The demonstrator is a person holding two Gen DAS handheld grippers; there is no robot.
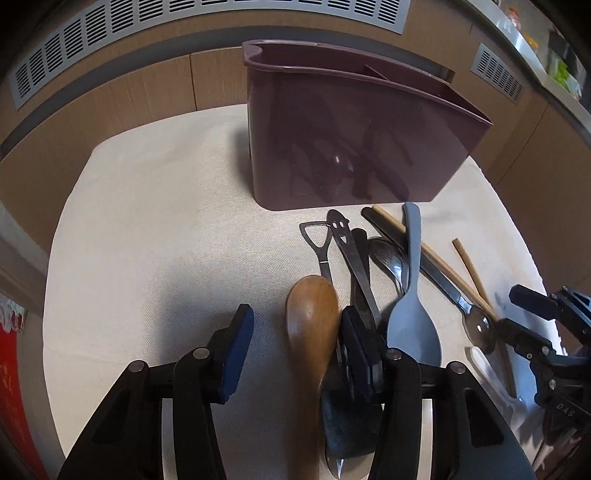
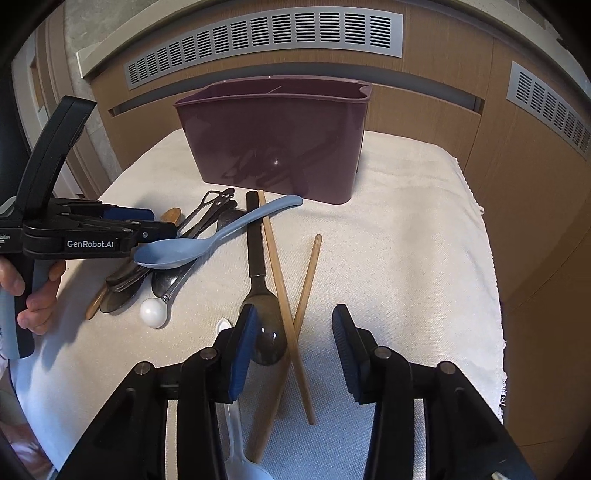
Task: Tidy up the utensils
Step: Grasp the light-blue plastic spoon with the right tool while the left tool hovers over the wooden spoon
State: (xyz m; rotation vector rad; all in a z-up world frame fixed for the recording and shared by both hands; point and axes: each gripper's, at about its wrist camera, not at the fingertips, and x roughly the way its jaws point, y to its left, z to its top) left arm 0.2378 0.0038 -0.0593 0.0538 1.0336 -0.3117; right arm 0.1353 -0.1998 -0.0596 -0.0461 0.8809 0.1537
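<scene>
A maroon utensil holder (image 1: 343, 136) stands at the back of the cloth-covered table; it also shows in the right wrist view (image 2: 273, 136). My left gripper (image 1: 295, 332) is open, its jaws astride a wooden spoon (image 1: 312, 321) that lies in a pile with a light blue spoon (image 1: 412, 317) and several dark metal utensils (image 1: 356, 266). My right gripper (image 2: 295, 332) is open above two crossed wooden chopsticks (image 2: 295, 325) and a dark metal spoon (image 2: 258, 288). The blue spoon (image 2: 192, 249) lies beside the left gripper (image 2: 162, 221).
A white plastic spoon (image 2: 236, 443) lies under the right gripper, and a white round-headed utensil (image 2: 154, 312) at the pile's near side. The cream cloth (image 2: 406, 258) covers the table to its edges. Wooden cabinets with vents (image 2: 266, 33) stand behind.
</scene>
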